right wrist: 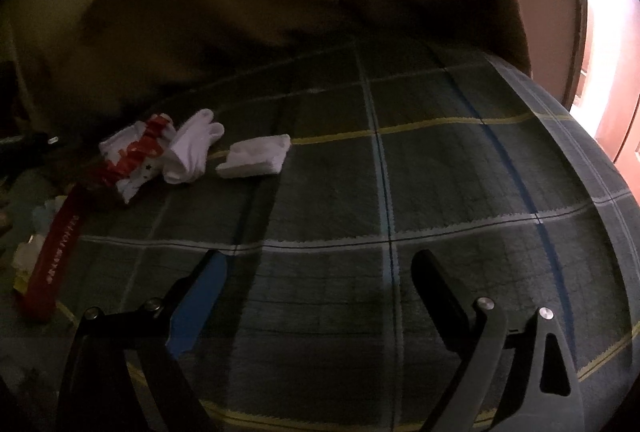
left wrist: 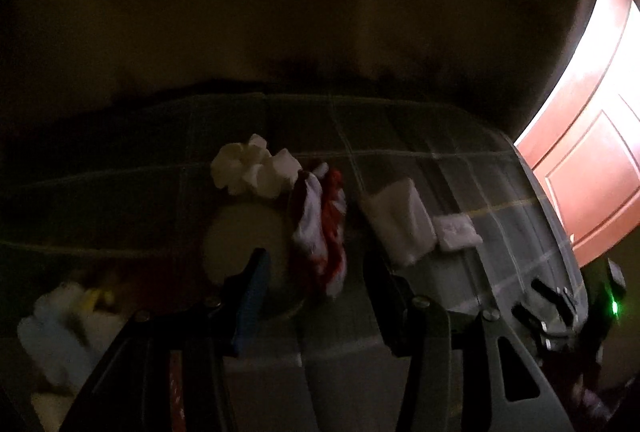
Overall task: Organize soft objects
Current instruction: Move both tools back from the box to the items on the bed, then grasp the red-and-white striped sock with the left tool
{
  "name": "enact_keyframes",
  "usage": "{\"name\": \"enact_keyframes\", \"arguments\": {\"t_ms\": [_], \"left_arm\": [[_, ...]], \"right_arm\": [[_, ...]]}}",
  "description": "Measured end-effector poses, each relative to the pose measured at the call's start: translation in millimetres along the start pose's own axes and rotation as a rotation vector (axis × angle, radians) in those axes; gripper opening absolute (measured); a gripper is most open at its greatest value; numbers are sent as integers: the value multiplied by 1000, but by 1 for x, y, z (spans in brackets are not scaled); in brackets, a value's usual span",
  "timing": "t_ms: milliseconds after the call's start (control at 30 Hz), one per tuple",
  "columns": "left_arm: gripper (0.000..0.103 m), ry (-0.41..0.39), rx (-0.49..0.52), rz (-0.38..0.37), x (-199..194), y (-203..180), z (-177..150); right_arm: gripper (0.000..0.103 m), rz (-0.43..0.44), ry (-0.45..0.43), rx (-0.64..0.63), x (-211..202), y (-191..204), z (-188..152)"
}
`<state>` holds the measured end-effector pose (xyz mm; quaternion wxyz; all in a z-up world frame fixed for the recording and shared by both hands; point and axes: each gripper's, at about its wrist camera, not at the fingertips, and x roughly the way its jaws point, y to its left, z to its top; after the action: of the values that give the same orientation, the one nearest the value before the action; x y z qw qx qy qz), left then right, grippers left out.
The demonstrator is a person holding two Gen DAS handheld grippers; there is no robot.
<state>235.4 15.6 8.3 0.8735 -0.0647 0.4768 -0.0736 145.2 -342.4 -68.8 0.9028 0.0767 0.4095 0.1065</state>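
Item: soft things on plaid bedcover [right wrist: 400, 172].
- My left gripper [left wrist: 316, 272]: jaws part-open, nothing held, over red-and-white sock [left wrist: 320, 228]; round pad [left wrist: 240, 236] just left.
- My right gripper [right wrist: 320, 272]: jaws wide, empty, over bare cover.
- Folded white cloth [right wrist: 256, 156], white sock [right wrist: 192, 148]: side by side, far left.
- Method, my judgement: lower left, pinch sock mid-bundle, lift clear before neighbours drag.

A matt woven plaid cloth in grey-green [right wrist: 440, 192] covers the surface. The folded white sock [right wrist: 256, 156] looks soft and knitted. The red ribbon with pale lettering [right wrist: 60, 232] shines glossy, and the reddish panelled wooden door [left wrist: 592, 168] looks smooth.
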Motion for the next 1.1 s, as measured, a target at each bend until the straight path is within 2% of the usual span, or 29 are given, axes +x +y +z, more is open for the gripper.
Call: {"name": "enact_keyframes", "arguments": {"t_ms": [67, 267, 433, 833, 933, 1067, 1100], "left_arm": [[49, 21, -23, -22, 13, 7, 9], [49, 65, -62, -27, 39, 24, 28], [49, 88, -65, -41, 51, 20, 34], [49, 151, 22, -8, 71, -10, 25], [49, 136, 95, 52, 72, -22, 20], [49, 113, 160, 81, 70, -35, 16], [40, 102, 165, 92, 69, -38, 14]], "right_arm": [[93, 9, -7, 2, -1, 0, 0], [93, 25, -26, 7, -4, -1, 0], [93, 27, -27, 10, -4, -1, 0], [93, 29, -29, 11, -4, -2, 1], [93, 30, -30, 11, -4, -3, 1], [93, 30, -34, 16, -5, -4, 1], [93, 30, -34, 18, -5, -4, 2]]}}
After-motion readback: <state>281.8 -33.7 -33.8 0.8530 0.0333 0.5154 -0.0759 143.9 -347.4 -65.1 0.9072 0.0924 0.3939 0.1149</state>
